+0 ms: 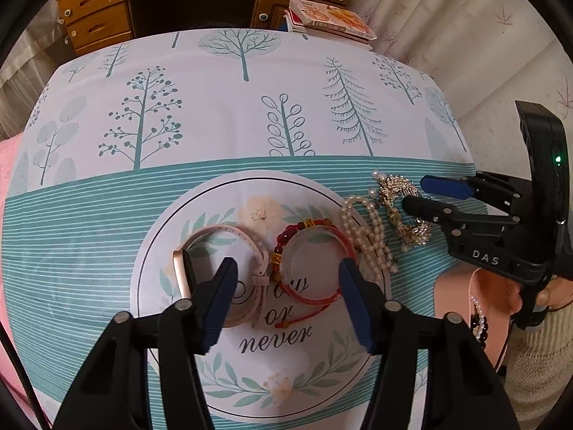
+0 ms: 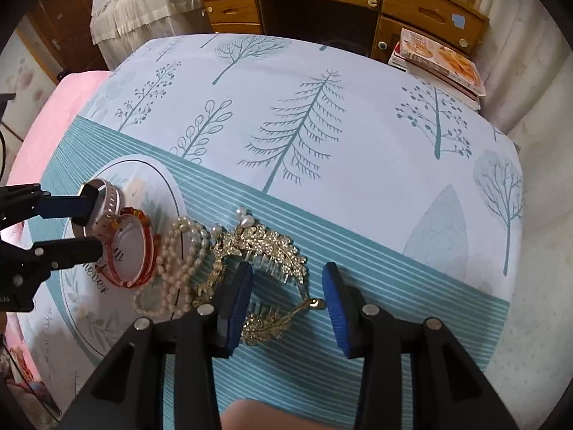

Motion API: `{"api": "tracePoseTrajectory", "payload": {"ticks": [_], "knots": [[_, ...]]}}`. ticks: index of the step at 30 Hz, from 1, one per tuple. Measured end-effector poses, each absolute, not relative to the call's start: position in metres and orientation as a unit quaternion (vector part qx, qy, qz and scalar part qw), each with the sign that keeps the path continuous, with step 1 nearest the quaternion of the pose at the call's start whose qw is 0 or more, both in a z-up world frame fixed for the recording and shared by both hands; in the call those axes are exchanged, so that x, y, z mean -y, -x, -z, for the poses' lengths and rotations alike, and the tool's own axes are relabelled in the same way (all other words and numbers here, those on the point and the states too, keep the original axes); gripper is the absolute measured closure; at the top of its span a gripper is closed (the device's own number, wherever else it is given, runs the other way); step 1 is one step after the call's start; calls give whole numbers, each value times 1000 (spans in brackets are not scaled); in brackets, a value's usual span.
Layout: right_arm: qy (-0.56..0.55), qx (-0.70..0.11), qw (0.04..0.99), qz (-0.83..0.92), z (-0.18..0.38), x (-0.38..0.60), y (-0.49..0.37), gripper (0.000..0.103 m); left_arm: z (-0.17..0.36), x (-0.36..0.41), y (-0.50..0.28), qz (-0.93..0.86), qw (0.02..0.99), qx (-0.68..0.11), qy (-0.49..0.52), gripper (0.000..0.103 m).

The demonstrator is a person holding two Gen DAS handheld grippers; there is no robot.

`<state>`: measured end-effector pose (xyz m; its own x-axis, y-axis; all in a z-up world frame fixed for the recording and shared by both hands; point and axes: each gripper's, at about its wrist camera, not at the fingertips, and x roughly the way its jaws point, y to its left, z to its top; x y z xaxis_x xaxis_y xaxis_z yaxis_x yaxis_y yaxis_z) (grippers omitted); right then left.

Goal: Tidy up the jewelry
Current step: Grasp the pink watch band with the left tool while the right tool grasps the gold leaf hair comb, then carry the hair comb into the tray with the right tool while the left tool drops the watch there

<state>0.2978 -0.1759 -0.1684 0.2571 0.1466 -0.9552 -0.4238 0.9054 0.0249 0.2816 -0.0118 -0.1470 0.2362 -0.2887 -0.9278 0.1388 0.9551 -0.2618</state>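
Jewelry lies on a tree-print cloth (image 1: pixel 229 114). A pink strap watch (image 1: pixel 215 243) (image 2: pixel 107 200) and a red bead-and-cord bracelet (image 1: pixel 311 265) (image 2: pixel 136 254) rest on the cloth's round printed medallion. My left gripper (image 1: pixel 286 304) (image 2: pixel 86 229) is open and points down, straddling the red bracelet and the watch's buckle end. Right of them lie a pearl strand (image 1: pixel 369 236) (image 2: pixel 179 261) and a gold rhinestone hair comb (image 1: pixel 401 215) (image 2: pixel 272 254). My right gripper (image 2: pixel 286 311) (image 1: pixel 415 195) is open over the comb, whose lower leaf lies between the pads, flat on the cloth.
A pale pink stand (image 1: pixel 462 297) carrying a dark bead bracelet (image 1: pixel 479 324) sits at the near right by a cream knit sleeve (image 1: pixel 537 365). Stacked books (image 1: pixel 329 18) (image 2: pixel 440 61) lie at the far right corner. A wooden desk (image 1: pixel 96 18) stands behind, with pink bedding (image 2: pixel 46 125) to the left.
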Motion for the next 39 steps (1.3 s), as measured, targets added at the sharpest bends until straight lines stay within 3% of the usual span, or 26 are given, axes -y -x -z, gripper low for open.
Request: {"api": "tracePoseTrajectory", "payload": {"ticks": [7, 9, 12, 15, 16, 22, 25, 39], "knots": [[85, -587, 793, -137, 166, 188, -291, 75, 146, 17, -281, 127, 785, -604, 52, 48], [62, -588, 795, -136, 162, 195, -289, 85, 149, 17, -282, 121, 783, -609, 48, 51], [40, -580, 804, -126, 156, 204, -285, 85, 154, 17, -283, 115, 778, -616, 42, 56], [28, -577, 808, -116, 153, 209, -284, 85, 162, 16, -284, 108, 771, -627, 39, 73], [23, -575, 810, -113, 152, 211, -284, 85, 166, 17, -284, 106, 768, -630, 41, 83], [-10, -557, 823, -110, 137, 221, -277, 85, 168, 9, -281, 102, 776, -620, 56, 87], [-24, -542, 833, -114, 125, 224, -267, 85, 159, 2, -276, 95, 786, -607, 62, 97], [-75, -459, 875, -131, 53, 242, -176, 85, 54, 20, -219, 171, 833, -521, 73, 97]]}}
